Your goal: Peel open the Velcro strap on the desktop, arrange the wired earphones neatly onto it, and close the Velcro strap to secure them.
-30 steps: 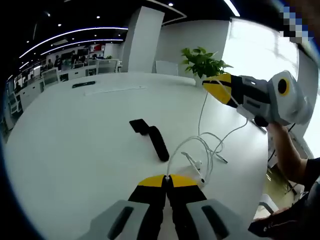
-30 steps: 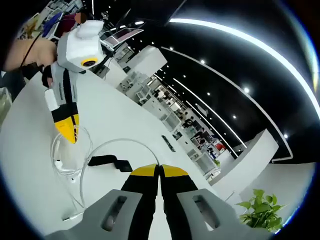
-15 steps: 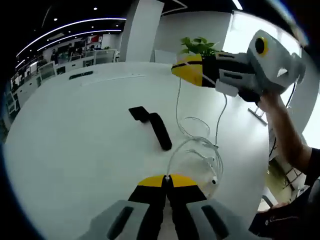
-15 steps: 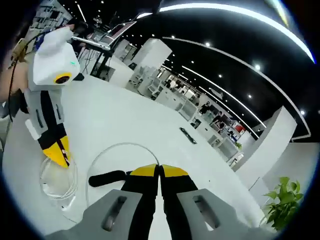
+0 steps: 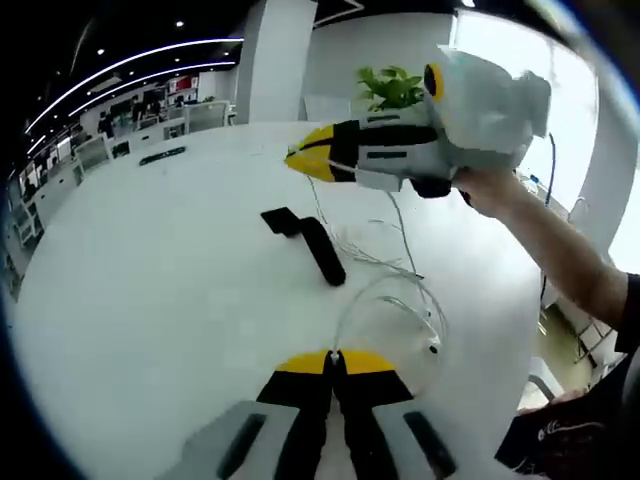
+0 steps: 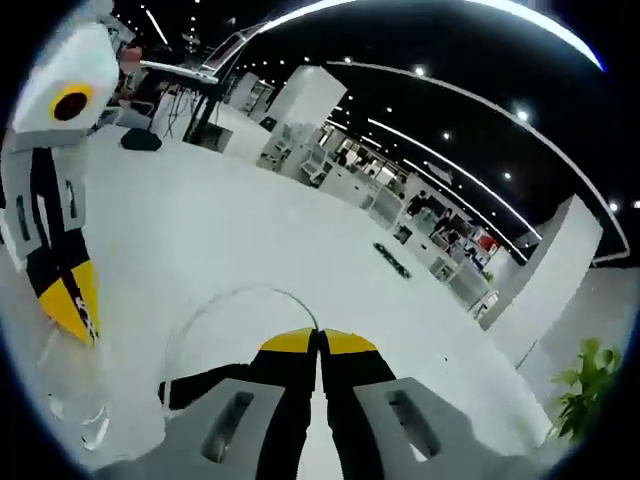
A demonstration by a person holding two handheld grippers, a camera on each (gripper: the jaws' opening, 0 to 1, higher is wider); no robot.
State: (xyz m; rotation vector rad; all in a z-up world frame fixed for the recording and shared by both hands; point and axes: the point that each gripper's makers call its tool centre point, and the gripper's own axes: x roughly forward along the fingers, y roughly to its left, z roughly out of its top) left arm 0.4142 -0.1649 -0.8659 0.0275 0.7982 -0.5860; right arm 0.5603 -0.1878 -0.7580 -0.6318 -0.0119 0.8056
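In the left gripper view, the white surface [image 5: 130,290] spreads across the left and centre of the frame. At bottom centre the left tool [image 5: 334,358] has its yellow-tipped jaws pressed together, and a thin strand of the wired earphones [image 5: 395,305] runs out from between the tips, so it appears to have the cable pinched. Just above and a little left of centre lies the black Velcro strap [image 5: 308,243], flat on the surface, one end bent toward the upper left. To the right of the strap the white earphone cable forms loose loops, part resting on the surface and part lifted; strands rise from the loops toward the upper centre. There the right tool [image 5: 296,160] reaches in from the right side of the frame, its yellow tips closed on the raised cable above the strap. A person's hand [image 5: 490,190] holds that tool at the upper right, and a green plant [image 5: 392,88] stands behind it at the top.

In the right gripper view, the left tool [image 6: 75,305] shows at the far left edge. At bottom centre the right tool [image 6: 318,342] has its jaws together, with a pale arc of cable [image 6: 235,300] curving away to the left of the tips. The dark strap [image 6: 200,385] shows at lower left, partly hidden behind the tool body. The cable is blurred here, so its contact with the jaws is unclear.
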